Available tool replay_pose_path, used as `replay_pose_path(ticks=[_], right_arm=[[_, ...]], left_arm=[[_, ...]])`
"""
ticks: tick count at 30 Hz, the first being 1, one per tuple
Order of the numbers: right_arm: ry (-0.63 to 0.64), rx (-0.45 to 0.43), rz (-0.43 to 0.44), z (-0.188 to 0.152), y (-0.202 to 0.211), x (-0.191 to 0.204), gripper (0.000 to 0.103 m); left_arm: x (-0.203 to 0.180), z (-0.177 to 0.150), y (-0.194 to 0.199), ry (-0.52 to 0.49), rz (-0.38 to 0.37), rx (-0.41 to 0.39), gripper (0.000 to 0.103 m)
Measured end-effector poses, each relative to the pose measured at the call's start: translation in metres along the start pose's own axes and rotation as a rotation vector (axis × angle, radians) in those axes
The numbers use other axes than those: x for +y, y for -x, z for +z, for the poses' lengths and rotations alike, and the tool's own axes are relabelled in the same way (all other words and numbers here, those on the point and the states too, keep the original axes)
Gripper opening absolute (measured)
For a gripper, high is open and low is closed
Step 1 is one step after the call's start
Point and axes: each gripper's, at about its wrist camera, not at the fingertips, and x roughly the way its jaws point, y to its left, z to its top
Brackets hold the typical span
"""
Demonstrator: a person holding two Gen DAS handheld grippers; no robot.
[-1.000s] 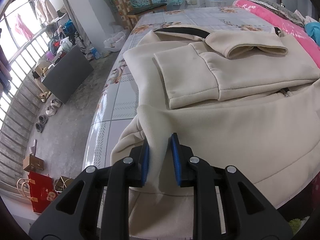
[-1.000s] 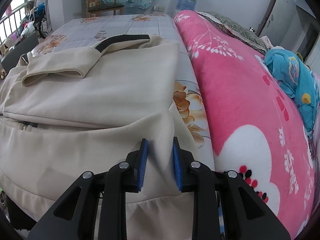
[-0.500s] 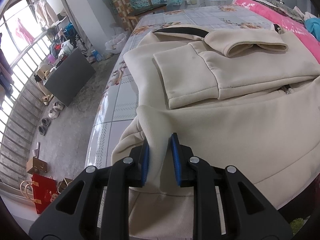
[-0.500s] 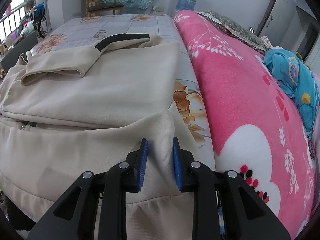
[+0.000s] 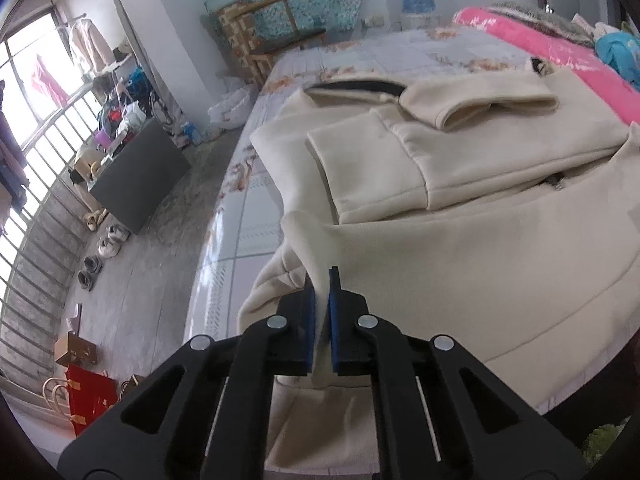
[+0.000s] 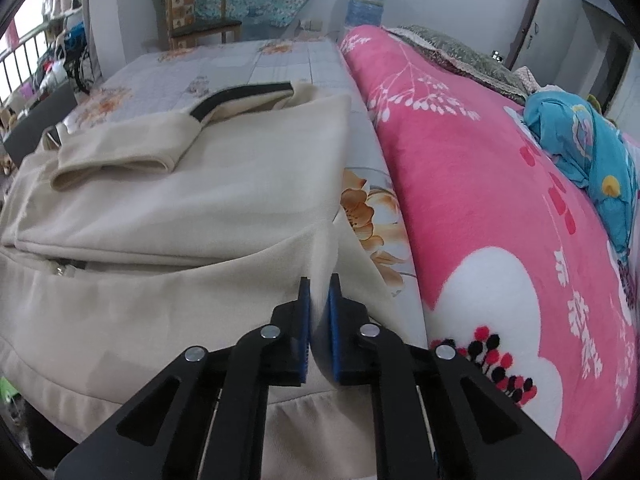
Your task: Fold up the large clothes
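Floral bedding covered the bed [image 5: 360,56] where the cream jacket [image 5: 480,240] lay, sleeves folded in, beside a pink blanket [image 6: 460,200]. The left hand-held gripper [image 5: 322,284] and right hand-held gripper [image 6: 319,292] had just closed, each pinching a bottom-hem corner. Its thick, soft fleece looked limp and bulky, best carried by those 2 corners.

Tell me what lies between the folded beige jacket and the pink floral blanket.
A bare strip of floral bedsheet separates the beige jacket from the pink blanket, seen in the right wrist view.
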Motion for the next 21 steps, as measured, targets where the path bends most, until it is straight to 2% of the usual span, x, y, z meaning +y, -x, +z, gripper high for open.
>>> replay_pose_path(ticks=[5,11,13,17,21], right_arm=[[-0.032,-0.071,0.005,-0.003,0.027,-0.002,0.007],[-0.098,-0.172,0.053,-0.013,0.076,-0.014,0.006],[-0.113,-0.199,0.059,-0.016,0.091,-0.018,0.006],[-0.138,-0.247,0.073,-0.013,0.113,-0.024,0.006],[-0.141,-0.308,0.093,0.008,0.126,-0.026,0.006]], left_arm=[[0.011,-0.003,0.028,0.051,-0.052,-0.092,0.005],[0.032,-0.007,0.073,0.139,-0.151,-0.215,0.005],[0.037,-0.007,0.089,0.154,-0.163,-0.255,0.004],[0.046,0.002,0.108,0.173,-0.184,-0.315,0.004],[0.055,0.024,0.11,0.189,-0.199,-0.359,0.004]])
